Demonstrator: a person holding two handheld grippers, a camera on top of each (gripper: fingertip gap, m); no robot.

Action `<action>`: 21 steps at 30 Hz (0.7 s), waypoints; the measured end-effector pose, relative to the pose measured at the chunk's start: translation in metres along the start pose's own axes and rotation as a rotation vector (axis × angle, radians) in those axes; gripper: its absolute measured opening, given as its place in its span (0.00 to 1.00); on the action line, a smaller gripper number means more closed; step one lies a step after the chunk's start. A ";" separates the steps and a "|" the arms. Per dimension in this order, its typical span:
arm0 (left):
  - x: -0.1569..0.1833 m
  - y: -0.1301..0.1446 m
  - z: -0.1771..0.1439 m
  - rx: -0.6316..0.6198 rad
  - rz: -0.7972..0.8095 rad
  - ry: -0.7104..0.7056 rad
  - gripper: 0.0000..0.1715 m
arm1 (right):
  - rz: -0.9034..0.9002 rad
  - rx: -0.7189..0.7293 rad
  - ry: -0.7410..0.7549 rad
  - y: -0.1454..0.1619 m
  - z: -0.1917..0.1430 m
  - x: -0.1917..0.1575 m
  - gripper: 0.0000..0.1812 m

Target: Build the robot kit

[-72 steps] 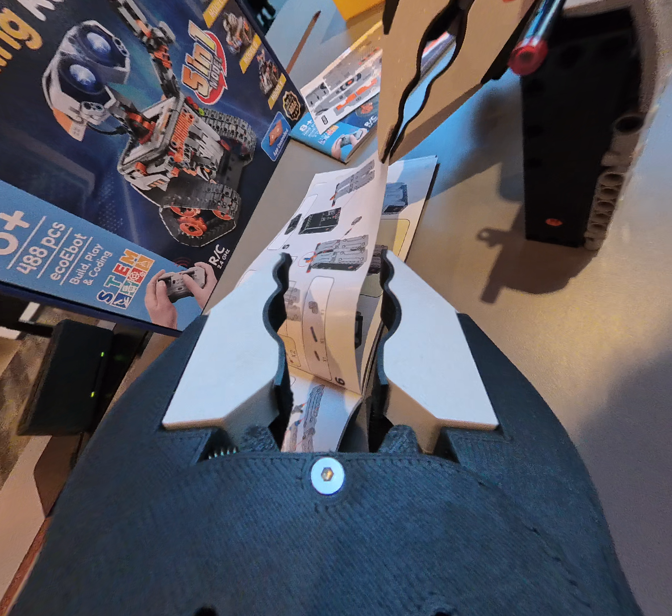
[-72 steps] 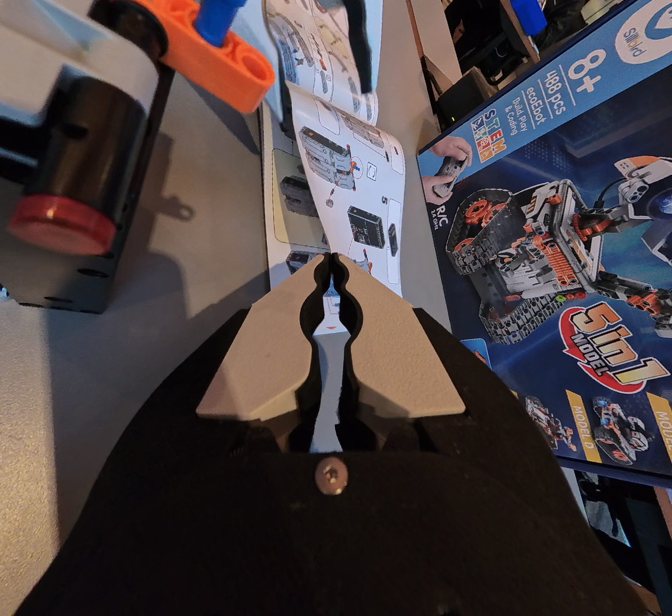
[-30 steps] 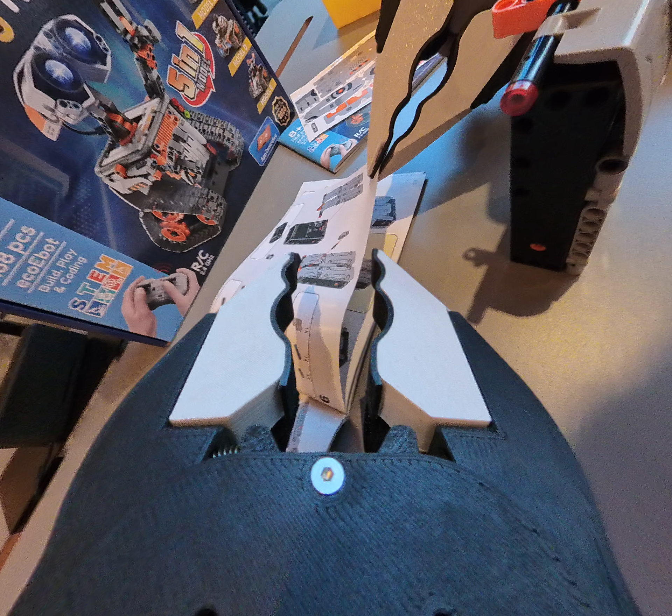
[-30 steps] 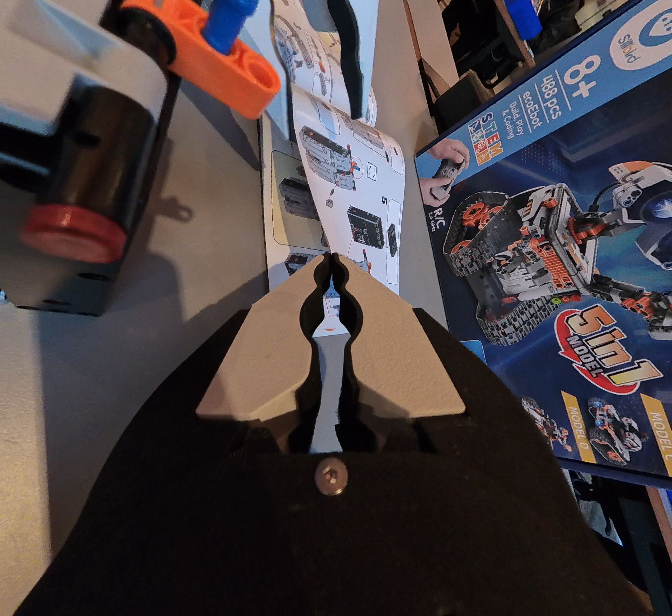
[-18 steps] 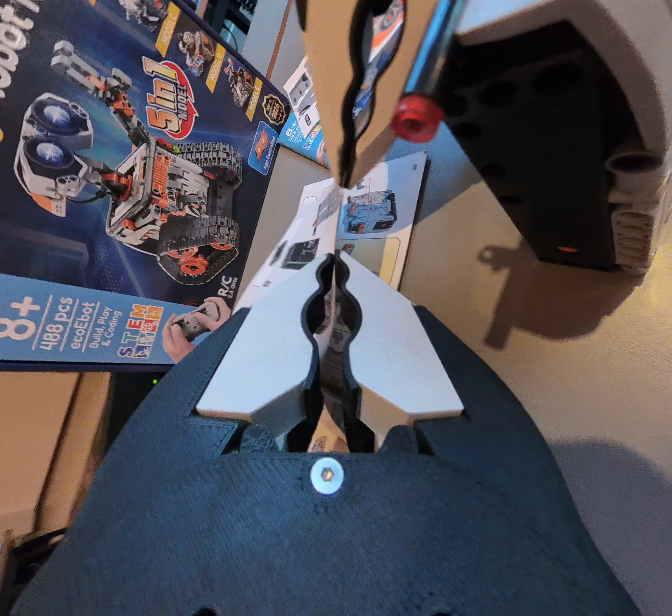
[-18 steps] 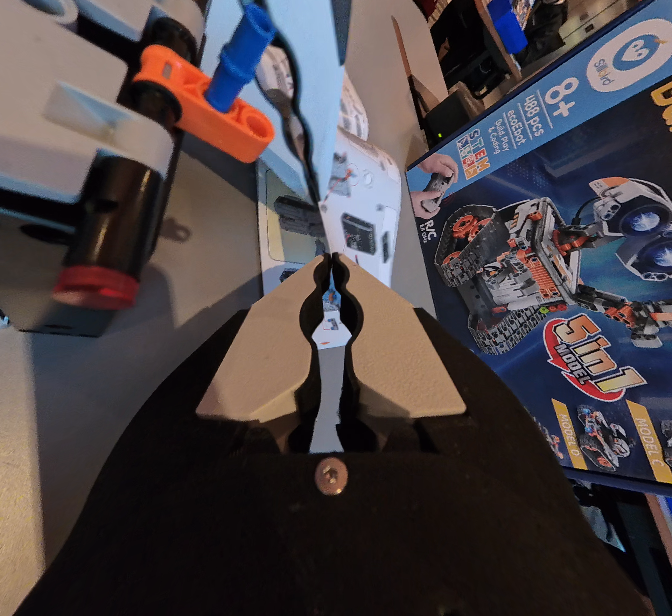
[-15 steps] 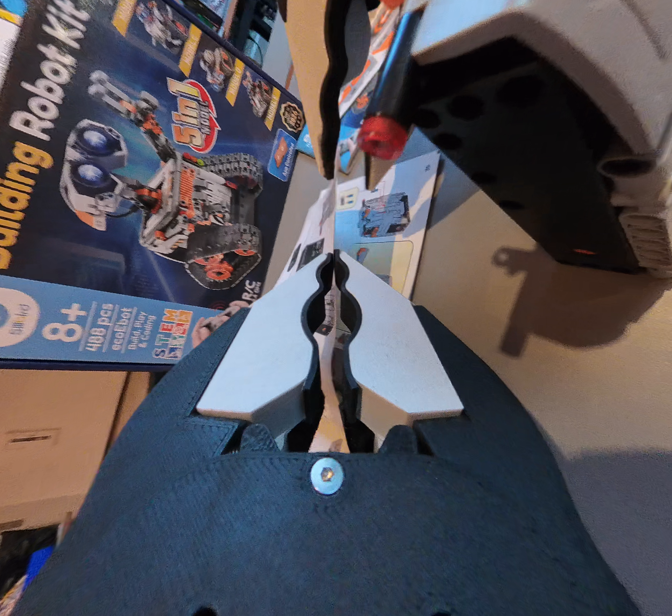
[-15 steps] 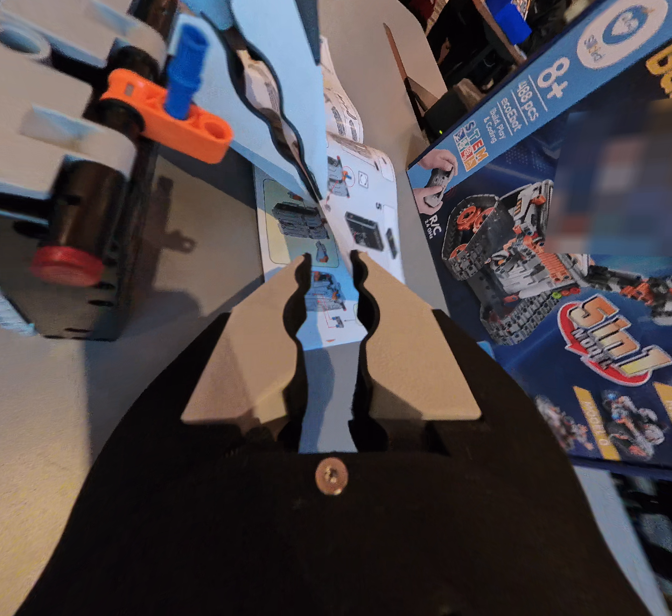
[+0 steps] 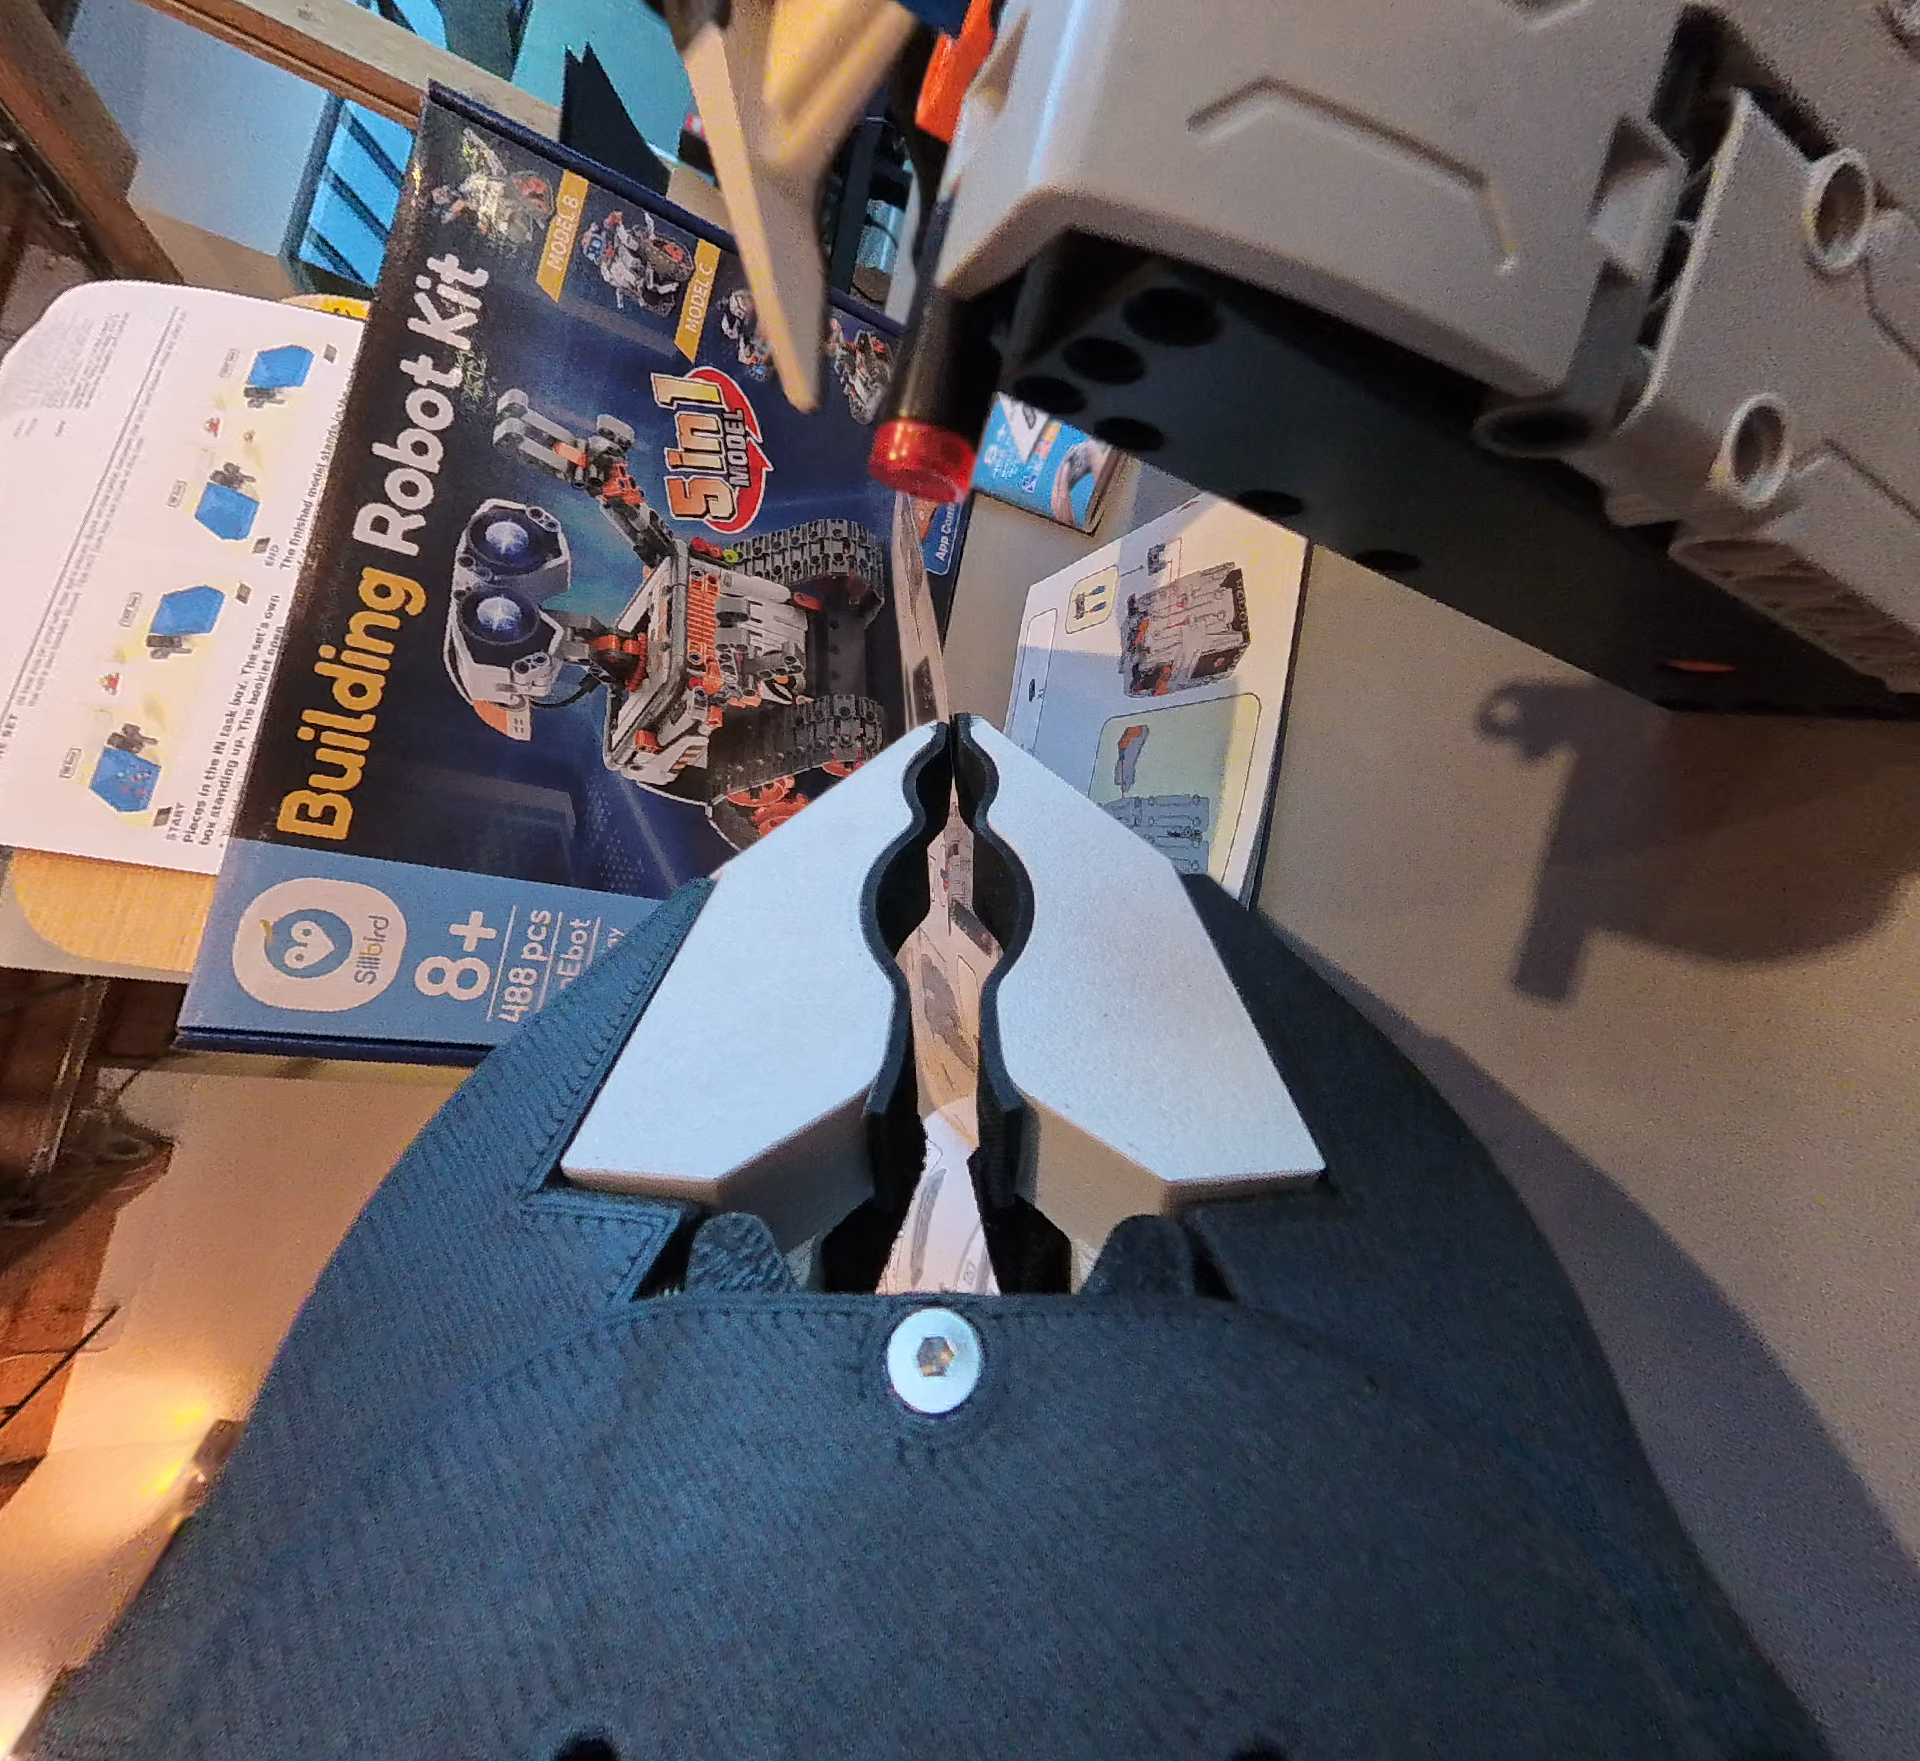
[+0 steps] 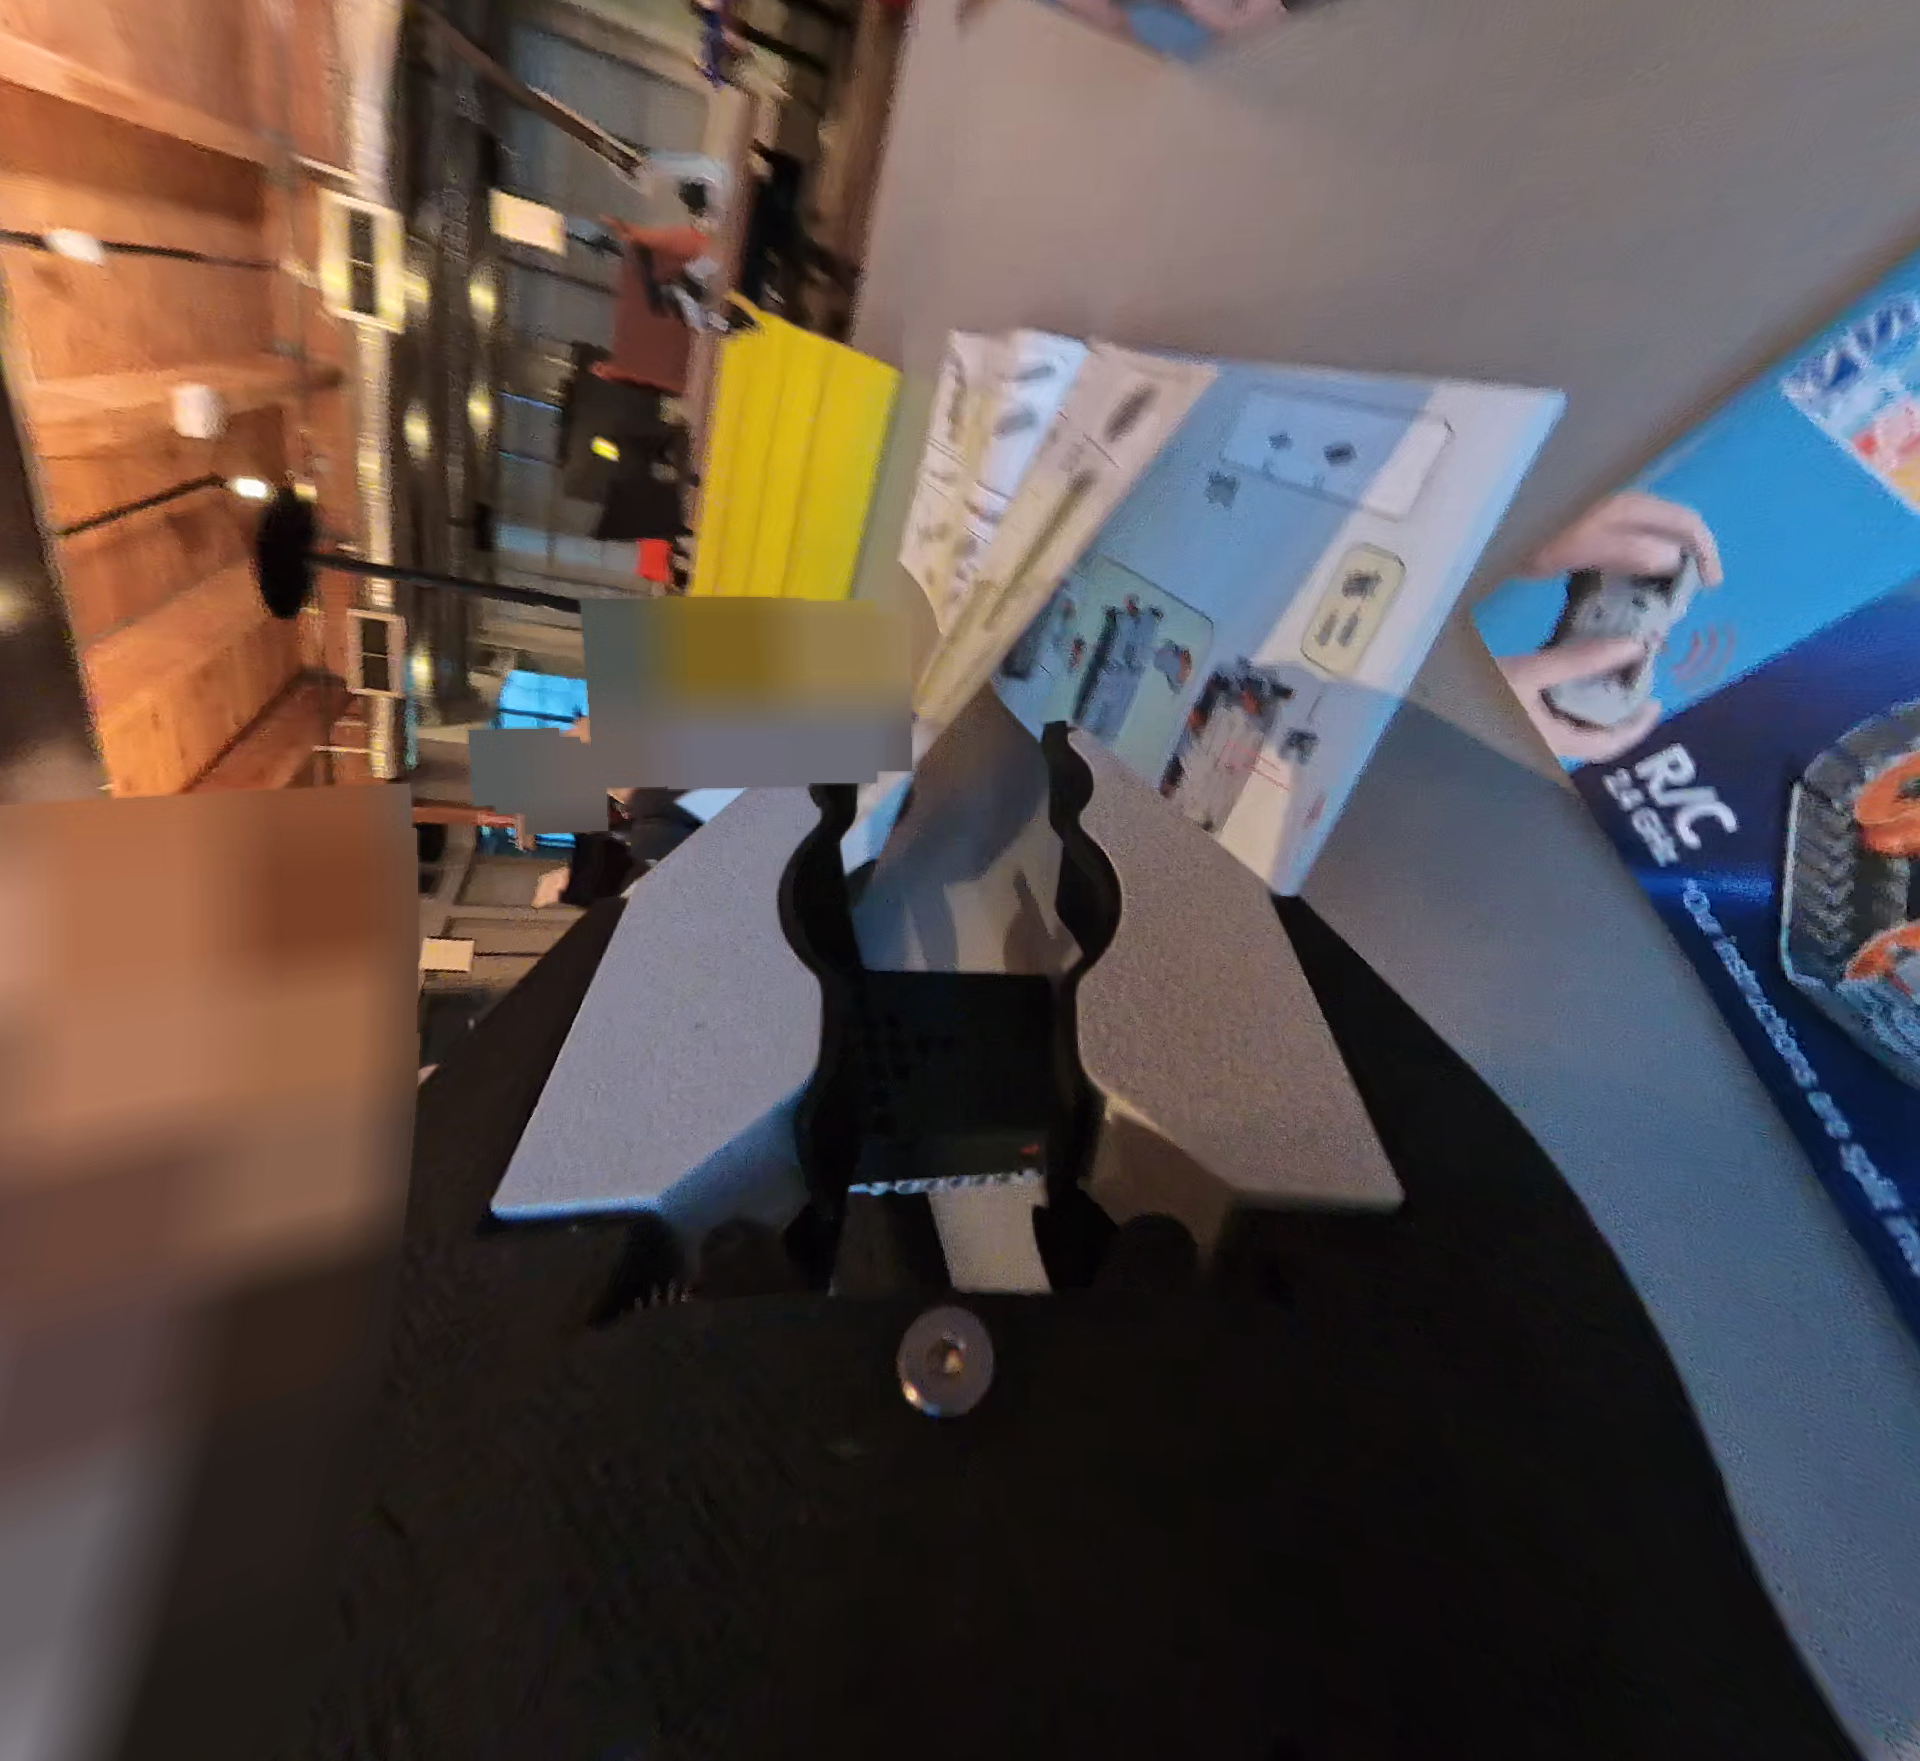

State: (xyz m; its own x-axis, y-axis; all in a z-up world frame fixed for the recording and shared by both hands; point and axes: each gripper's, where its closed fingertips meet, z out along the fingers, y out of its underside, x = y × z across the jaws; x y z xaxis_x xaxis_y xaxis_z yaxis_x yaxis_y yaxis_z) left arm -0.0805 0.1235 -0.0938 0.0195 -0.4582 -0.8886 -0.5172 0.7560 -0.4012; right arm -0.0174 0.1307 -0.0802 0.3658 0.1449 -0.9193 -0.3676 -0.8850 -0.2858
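While seen from the left wrist view, left gripper (image 9: 956,724) clamped tight on one thin page of the instruction booklet (image 9: 1164,662), page running edge-on between the pinched tips and back toward the gripper body. Rest of booklet lying open and flat on the grey surface (image 9: 1507,1036) just ahead. Paper judged light, limp and easy to crease or tear; best taken near an outer edge, one leaf only, with a gentle pull. Close above on the right, a grey and black motor block (image 9: 1351,257) with a red-tipped axle (image 9: 920,454), an orange connector and a blue pin at its top. Other gripper's pale finger (image 9: 769,184) hanging beside that block, blurred. Dark blue robot-kit box (image 9: 499,672) lying to the left, a white printed sheet (image 9: 125,548) beyond it.

Over in the right wrist view, badly blurred, right gripper (image 10: 951,755) standing apart at a middling width, a black block (image 10: 956,1077) sitting between the fingers near their roots; contact with the pads not clear enough to call a hold. Block judged rigid, hard plastic, heavier than the paper and fairly slick; flat sides the sensible place to pinch. Booklet (image 10: 1299,589) open on the surface just past the tips, box (image 10: 1787,693) at right, yellow bin (image 10: 790,454) far off.
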 end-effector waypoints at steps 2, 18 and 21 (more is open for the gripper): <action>0.001 0.000 -0.001 0.001 0.008 0.002 0.00 | 0.037 -0.056 0.060 0.006 0.009 0.008 0.17; -0.060 0.035 -0.053 -0.048 -0.493 -0.151 0.40 | 0.082 -0.144 -0.158 -0.015 0.093 -0.078 0.00; -0.079 0.053 -0.069 -0.114 -0.483 -0.308 0.33 | 0.039 -0.225 -0.153 -0.007 0.124 -0.091 0.00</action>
State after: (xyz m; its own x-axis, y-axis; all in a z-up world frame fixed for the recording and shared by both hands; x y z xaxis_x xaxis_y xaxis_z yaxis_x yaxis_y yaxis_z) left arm -0.1682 0.1680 -0.0294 0.5150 -0.5688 -0.6413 -0.4764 0.4320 -0.7658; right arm -0.1544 0.1788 -0.0283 0.2154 0.1589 -0.9635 -0.1729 -0.9649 -0.1978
